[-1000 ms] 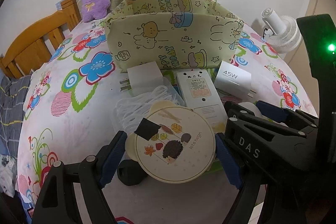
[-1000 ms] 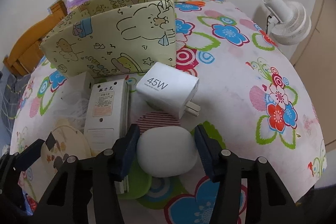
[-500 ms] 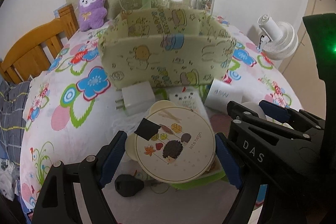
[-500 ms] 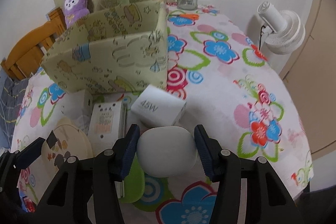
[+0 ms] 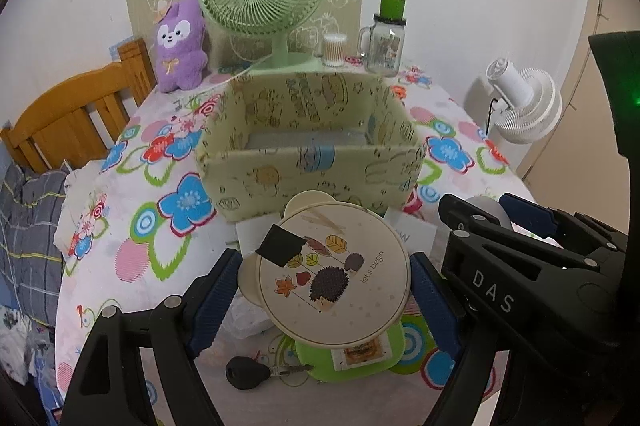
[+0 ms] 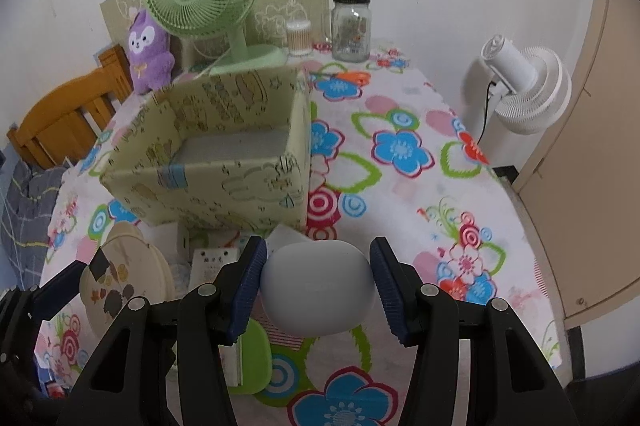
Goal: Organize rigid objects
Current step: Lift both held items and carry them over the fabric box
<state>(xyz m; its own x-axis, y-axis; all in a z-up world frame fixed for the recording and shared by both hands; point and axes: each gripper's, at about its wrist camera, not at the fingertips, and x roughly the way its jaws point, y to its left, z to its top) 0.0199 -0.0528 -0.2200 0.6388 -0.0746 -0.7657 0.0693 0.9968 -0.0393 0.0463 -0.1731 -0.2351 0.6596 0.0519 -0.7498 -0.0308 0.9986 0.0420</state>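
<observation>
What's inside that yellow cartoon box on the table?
The box looks empty: only a bare grey floor shows in both views. The near wall hides the front strip of the floor, so something small lying flat there could go unseen.

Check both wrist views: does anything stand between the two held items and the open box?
Nothing visible does. The left gripper holds the round lid and the right gripper holds the white case, both just short of the box. Its top is open and its visible floor bare.
</observation>
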